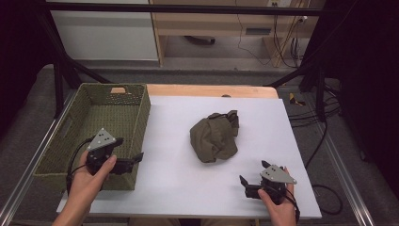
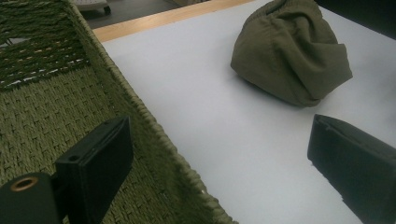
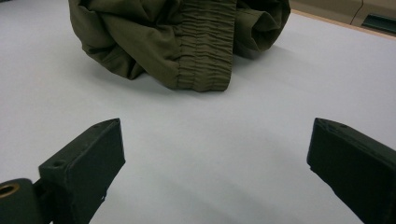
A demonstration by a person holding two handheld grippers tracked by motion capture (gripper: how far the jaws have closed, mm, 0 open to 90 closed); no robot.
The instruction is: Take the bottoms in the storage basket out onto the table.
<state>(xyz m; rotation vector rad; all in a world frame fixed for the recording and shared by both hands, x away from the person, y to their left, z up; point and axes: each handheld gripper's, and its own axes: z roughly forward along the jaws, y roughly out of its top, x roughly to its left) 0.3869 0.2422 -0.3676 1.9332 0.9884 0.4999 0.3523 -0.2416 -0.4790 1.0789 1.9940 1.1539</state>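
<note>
A crumpled olive garment [image 1: 215, 136] lies on the white surface [image 1: 179, 183]. Left tongs [image 1: 129, 162] hover over the basket [image 1: 96, 99] rim, right tongs [image 1: 251, 178] nearby; both released.

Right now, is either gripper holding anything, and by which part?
Nothing is held. The left gripper is open over the woven green basket's rim; the right gripper is open short of the crumpled olive-green garment.
</note>
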